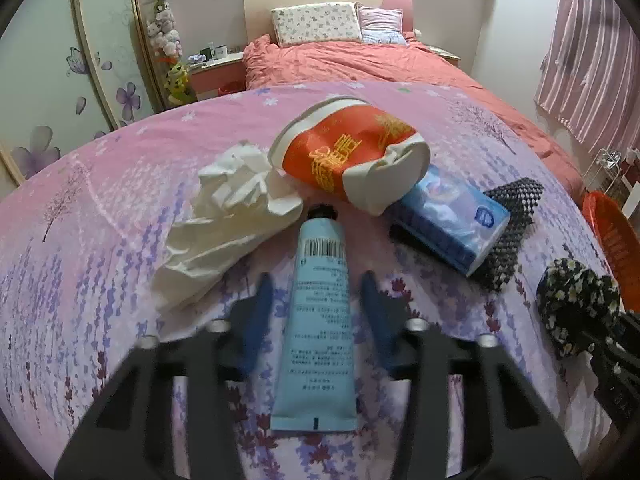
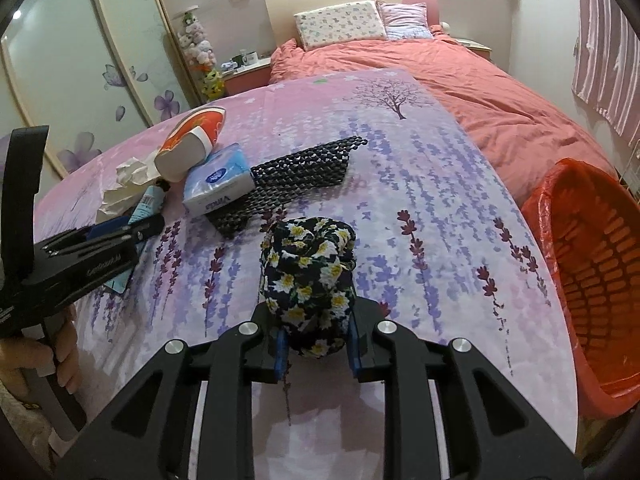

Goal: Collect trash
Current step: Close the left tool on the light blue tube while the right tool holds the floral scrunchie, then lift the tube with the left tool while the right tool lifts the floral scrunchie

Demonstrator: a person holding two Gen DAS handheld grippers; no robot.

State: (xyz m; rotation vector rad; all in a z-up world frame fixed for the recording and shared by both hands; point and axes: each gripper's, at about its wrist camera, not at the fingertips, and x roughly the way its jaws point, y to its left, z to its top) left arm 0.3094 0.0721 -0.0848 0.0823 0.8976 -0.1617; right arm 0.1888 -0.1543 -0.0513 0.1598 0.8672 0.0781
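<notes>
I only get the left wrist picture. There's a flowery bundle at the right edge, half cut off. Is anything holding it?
Observer: Yes. The right gripper is shut on the floral bundle, with a blue pad pressing on each side.
Operator: And the orange thing at the far right, what is it?
Observer: It's an orange basket lined with a red plastic bag, standing to the right of the bundle. I see no trash in the part of its inside that shows.
Operator: Who is holding the gripper I'm looking through?
Observer: A person's hand is wrapped around the handle of the left gripper.
</notes>
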